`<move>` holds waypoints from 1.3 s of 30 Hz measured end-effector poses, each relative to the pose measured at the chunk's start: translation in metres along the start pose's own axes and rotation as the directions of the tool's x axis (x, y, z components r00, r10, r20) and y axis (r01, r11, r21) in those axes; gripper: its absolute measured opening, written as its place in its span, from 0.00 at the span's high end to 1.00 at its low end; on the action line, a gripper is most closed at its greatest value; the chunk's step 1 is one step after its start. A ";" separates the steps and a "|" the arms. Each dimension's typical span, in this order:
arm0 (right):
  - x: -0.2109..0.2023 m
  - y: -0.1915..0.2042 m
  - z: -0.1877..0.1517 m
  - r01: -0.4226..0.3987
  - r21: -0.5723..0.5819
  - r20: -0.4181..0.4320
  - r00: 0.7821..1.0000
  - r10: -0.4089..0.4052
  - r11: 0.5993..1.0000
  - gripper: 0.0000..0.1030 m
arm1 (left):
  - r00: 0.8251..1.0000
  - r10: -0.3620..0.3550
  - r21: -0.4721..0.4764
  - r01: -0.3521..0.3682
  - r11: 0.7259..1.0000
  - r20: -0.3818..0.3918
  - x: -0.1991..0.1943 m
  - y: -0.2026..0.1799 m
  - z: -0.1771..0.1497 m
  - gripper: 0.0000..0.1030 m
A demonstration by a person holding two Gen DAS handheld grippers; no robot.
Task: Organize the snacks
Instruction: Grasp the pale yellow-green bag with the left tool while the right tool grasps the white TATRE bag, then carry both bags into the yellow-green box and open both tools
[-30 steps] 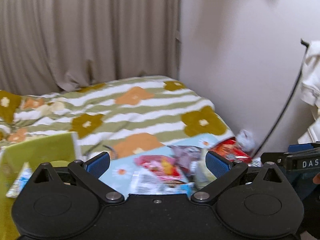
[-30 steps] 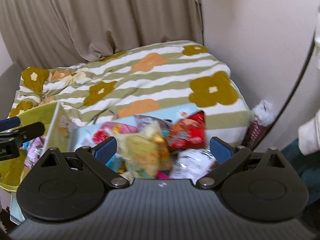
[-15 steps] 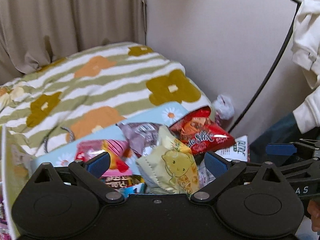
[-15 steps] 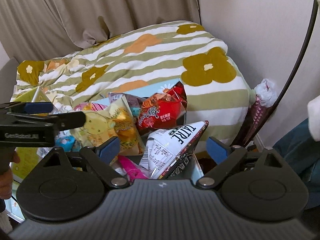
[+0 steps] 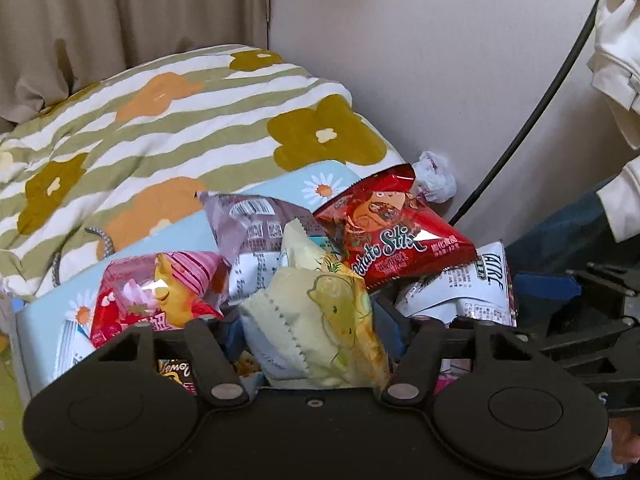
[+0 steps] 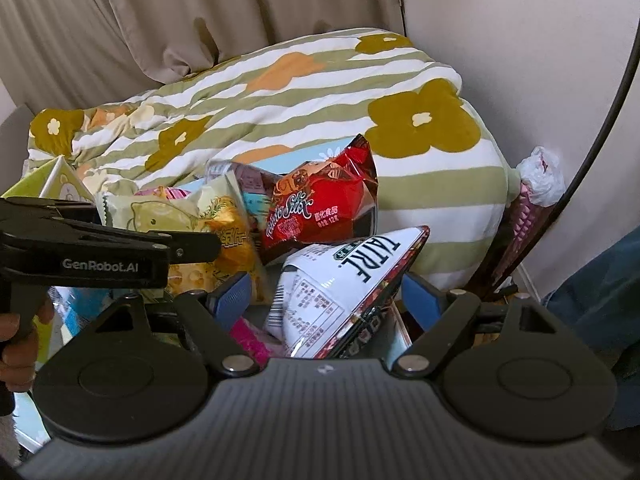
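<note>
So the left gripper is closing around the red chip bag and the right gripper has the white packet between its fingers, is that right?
Not quite. The left gripper, whose jaws have just been closing, is around the pale yellow snack bag, not the red chip bag, which lies behind it in the pile. The left wrist view shows this. The right gripper does have the white packet between its fingers.

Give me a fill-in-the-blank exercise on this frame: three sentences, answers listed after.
1. The left gripper has just been closing around the pale ____ snack bag.
2. The white snack bag sits between the ____ gripper's pads.
3. The "Potato Stix" bag is ____.

Answers: yellow; right; red
</note>
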State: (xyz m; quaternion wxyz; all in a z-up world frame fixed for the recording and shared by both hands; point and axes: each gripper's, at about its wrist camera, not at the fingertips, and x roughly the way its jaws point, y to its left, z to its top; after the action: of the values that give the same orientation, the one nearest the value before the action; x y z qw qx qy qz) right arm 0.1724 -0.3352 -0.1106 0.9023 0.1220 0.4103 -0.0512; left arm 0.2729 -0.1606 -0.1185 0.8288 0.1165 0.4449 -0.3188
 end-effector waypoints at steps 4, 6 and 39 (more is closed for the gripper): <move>0.008 0.001 -0.001 0.011 -0.025 -0.003 1.000 -0.011 1.000 0.08 | 1.000 -0.019 -0.012 0.019 1.000 -0.003 0.000 0.005 -0.001 0.51; 0.011 0.002 0.000 0.010 -0.029 -0.004 1.000 -0.010 1.000 0.08 | 1.000 -0.026 -0.022 0.026 0.999 0.000 -0.002 0.006 -0.001 0.52; 0.003 0.004 -0.005 -0.043 -0.002 0.003 0.999 0.043 0.999 0.50 | 0.991 -0.004 -0.086 0.016 0.996 0.132 -0.064 -0.003 -0.012 0.61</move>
State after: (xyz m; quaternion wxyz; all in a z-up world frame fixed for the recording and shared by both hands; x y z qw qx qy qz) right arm 0.1714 -0.3298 -0.1157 0.9039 0.1300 0.4062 -0.0316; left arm 0.2378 -0.1300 -0.0735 0.8590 0.0569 0.4031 -0.3104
